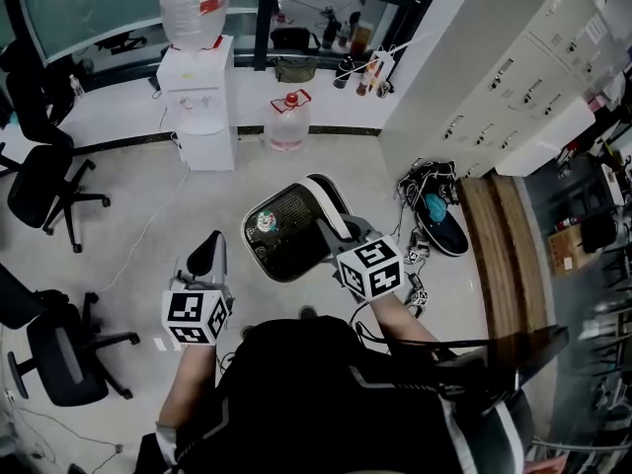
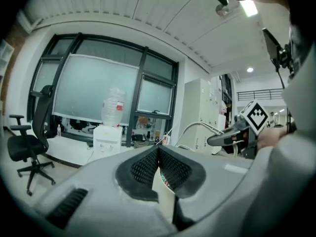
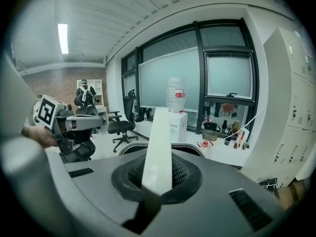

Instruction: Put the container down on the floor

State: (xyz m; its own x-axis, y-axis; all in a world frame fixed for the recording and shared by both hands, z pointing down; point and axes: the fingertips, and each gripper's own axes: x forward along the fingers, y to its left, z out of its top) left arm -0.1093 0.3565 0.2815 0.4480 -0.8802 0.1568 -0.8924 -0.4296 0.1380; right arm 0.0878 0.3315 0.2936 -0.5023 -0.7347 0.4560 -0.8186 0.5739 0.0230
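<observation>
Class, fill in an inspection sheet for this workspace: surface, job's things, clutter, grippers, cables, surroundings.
Surface: pale floor; the container is not yet on it.
Job's things: black mesh container, tilted and held off the floor by its white handle.
Clutter: shoe by the lockers; spare water bottle on the floor.
Grippers: right gripper shut on the container's handle; left gripper shut, holding nothing, apart from the container.
Cables: tangle of cables beside the shoe.
Surroundings: water dispenser, office chairs, lockers.

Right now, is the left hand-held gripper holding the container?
No, the right hand-held gripper clamps the container's handle; the left hand-held gripper is apart.
</observation>
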